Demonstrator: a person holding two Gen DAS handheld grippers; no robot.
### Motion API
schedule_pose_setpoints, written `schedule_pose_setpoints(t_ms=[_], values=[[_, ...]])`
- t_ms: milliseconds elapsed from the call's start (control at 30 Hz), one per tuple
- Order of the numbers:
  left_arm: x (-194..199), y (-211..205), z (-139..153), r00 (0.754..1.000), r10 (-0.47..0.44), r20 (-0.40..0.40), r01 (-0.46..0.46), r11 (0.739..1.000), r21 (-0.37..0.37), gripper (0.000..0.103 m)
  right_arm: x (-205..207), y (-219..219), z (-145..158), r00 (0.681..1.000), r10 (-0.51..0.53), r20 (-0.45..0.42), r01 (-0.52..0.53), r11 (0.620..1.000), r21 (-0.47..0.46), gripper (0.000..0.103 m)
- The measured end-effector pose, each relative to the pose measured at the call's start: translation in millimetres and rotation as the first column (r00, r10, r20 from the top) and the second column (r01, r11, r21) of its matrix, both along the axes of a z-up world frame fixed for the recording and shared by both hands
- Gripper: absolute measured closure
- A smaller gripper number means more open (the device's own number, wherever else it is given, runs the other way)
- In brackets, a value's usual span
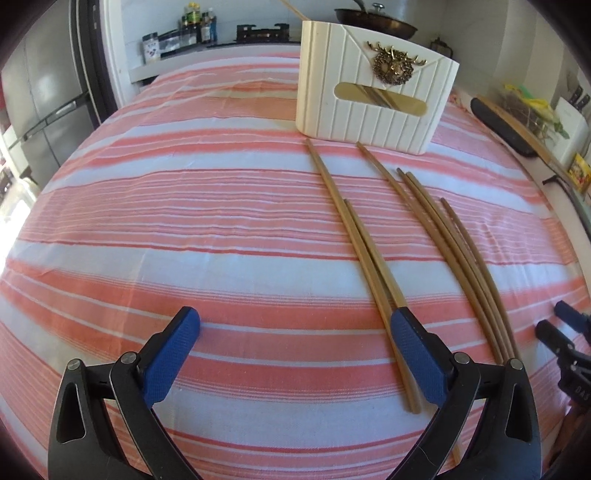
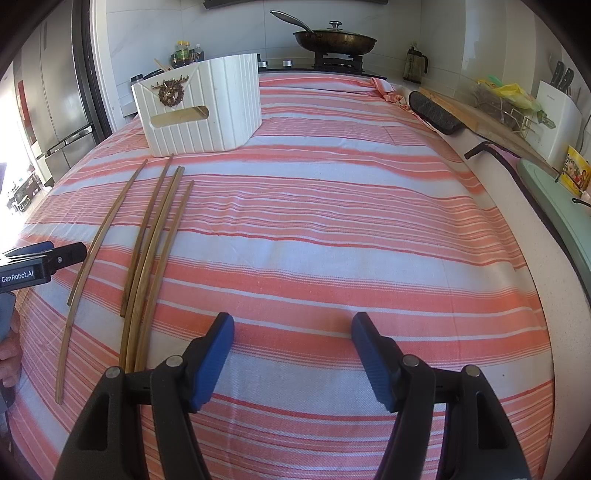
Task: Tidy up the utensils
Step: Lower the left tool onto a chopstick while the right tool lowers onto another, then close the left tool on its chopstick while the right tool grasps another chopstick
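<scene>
Several bamboo chopsticks lie on the striped tablecloth (image 1: 184, 229): a pair of chopsticks (image 1: 354, 236) and a looser bundle (image 1: 443, 236) to its right. Behind them stands a white ribbed holder (image 1: 373, 96) with a gold deer emblem; one chopstick (image 1: 291, 9) sticks out of its top. My left gripper (image 1: 295, 325) is open wide over the cloth, and the pair's near ends run under its right finger (image 1: 417, 354). My right gripper (image 2: 292, 332) is open over bare cloth, to the right of the bundle (image 2: 155, 251) and the holder (image 2: 199, 110). Neither gripper holds anything.
A frying pan (image 2: 334, 38) sits on the stove behind the table. A fridge (image 2: 55, 110) stands at the left. Along the right edge lie a black pad (image 2: 436, 110), a wooden board (image 2: 495, 129) and a green board (image 2: 557, 199). A person's hand (image 2: 9, 350) holds the left gripper (image 2: 55, 258).
</scene>
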State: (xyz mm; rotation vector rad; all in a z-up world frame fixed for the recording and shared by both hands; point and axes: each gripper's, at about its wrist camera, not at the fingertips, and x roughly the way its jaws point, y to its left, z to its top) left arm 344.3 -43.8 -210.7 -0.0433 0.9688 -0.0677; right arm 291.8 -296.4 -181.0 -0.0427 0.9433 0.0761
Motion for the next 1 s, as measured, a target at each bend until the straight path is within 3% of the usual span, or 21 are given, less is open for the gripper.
schedule_pose_setpoints(t_ms=[100,133,300,333,367,400,467,567,600,700,933,1000], values=[[9.0,-8.4,-1.5,0.999,-0.035,-0.019,0.036,0.999,0.037,0.007,-0.3,0.1,0.9,1.000,0.002,0.003,-0.002,1.000,0.003,0.035],[8.5,-13.0,-0.2,0.999,-0.050,-0.001,0.050,0.996,0.069,0.016,-1.3,1.2,3.1,1.000,0.017,0.012,-0.018,1.000,0.015,0.035],[3.9,-18.6,5.1,0.995,-0.095,0.024,0.094,0.995,0.044,0.054,-5.1,21.1,19.8,0.992,0.129,0.011,-0.129,0.982,0.138,0.037],[3.2,-18.5,5.9,0.995,-0.100,0.027,0.099,0.994,0.040,0.066,-2.6,26.6,19.3,0.989,0.148,-0.008,-0.144,0.976,0.164,0.041],[2.6,-18.5,6.3,0.994,-0.102,0.029,0.100,0.994,0.039,0.079,0.1,32.8,17.7,0.986,0.165,-0.027,-0.157,0.971,0.180,0.057],[1.5,-17.5,6.7,0.995,-0.099,0.030,0.098,0.994,0.042,0.085,3.5,38.3,15.1,0.983,0.177,-0.047,-0.165,0.969,0.185,0.072],[-2.2,-12.1,6.9,0.995,-0.094,0.026,0.093,0.995,0.028,0.096,9.4,46.5,11.1,0.979,0.190,-0.076,-0.174,0.967,0.186,0.076],[-9.5,-2.8,5.9,0.998,-0.059,0.016,0.059,0.998,0.011,0.098,12.1,56.0,10.7,0.973,0.217,-0.081,-0.197,0.960,0.199,0.078],[-14.4,1.1,5.8,0.999,-0.046,0.016,0.046,0.999,0.015,0.098,12.9,59.5,9.6,0.970,0.224,-0.091,-0.204,0.960,0.191,0.086],[-27.7,12.7,5.5,1.000,-0.012,0.012,0.012,1.000,0.025,0.098,13.2,65.3,8.2,0.971,0.211,-0.110,-0.196,0.972,0.129,0.096],[-60.5,36.9,6.2,1.000,-0.007,0.003,0.007,1.000,0.017,0.096,0.3,35.3,8.5,0.993,0.044,-0.109,-0.046,0.999,-0.021,0.097],[-59.2,43.6,7.1,1.000,-0.005,-0.004,0.005,1.000,-0.027,0.086,-5.2,27.2,9.7,0.994,0.038,-0.106,-0.041,0.999,-0.028,0.097]])
